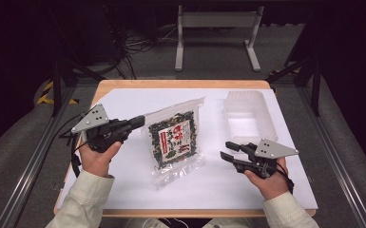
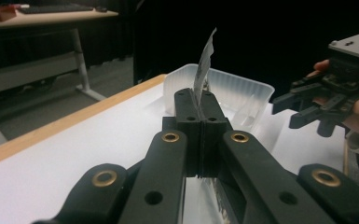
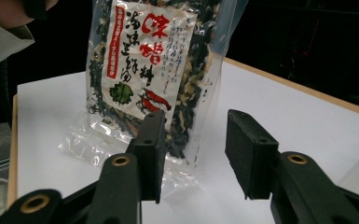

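Observation:
A clear bag of dried greens with a red and white label (image 1: 175,137) (image 3: 149,70) stands tilted on the white sheet (image 1: 209,180), one edge lifted. My left gripper (image 1: 140,121) (image 2: 199,109) is shut on that lifted edge (image 2: 204,60), which sticks up thin between the jaws. My right gripper (image 1: 226,150) (image 3: 193,154) is open to the right of the bag, a short way off it, with nothing between its fingers. It also appears at the far right of the left gripper view (image 2: 307,105), held by a hand.
A clear plastic tray (image 1: 247,114) (image 2: 242,93) sits at the back right of the sheet. The wooden table edge (image 1: 180,84) runs along the back. Beyond it stand a white frame (image 1: 216,33) and floor cables.

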{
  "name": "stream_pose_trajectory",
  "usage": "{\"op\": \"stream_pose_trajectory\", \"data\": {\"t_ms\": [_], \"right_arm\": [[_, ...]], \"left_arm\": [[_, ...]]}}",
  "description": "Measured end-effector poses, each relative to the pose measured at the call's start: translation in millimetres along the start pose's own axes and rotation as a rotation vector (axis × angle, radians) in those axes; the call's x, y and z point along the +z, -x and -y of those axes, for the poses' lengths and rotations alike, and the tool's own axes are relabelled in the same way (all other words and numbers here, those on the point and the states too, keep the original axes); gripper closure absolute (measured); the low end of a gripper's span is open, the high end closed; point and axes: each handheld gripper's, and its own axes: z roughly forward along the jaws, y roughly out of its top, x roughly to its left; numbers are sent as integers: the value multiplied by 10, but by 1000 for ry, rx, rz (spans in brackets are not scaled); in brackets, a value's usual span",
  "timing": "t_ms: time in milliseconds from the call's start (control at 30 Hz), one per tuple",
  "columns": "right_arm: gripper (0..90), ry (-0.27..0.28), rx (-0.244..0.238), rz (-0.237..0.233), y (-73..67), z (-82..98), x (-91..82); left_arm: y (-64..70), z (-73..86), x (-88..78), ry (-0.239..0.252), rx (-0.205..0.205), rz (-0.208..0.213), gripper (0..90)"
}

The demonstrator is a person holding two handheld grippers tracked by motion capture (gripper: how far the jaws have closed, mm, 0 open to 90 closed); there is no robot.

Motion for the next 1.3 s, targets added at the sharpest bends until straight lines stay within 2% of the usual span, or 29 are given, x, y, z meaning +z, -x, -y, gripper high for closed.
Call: {"op": "stream_pose_trajectory", "data": {"t_ms": [267, 333, 433, 700, 933, 1200, 1300], "right_arm": [[419, 24, -2, -13, 35, -203, 195], [355, 20, 8, -12, 47, -232, 260], [322, 10, 4, -19, 59, -289, 358], [287, 7, -3, -65, 68, -438, 630], [274, -21, 0, -97, 69, -471, 820], [263, 7, -27, -184, -10, -504, 986], [306, 14, -35, -212, -36, -512, 1013]], "left_arm": [[37, -73, -79, 38, 4, 9, 899], [47, -88, -96, 43, 8, 11, 899], [71, -112, -110, 52, 16, 17, 899], [148, -177, -152, 73, 41, 41, 899], [176, -199, -168, 86, 42, 62, 900], [239, -218, -156, 93, 55, 80, 899], [237, -218, -165, 92, 53, 81, 899]]}}
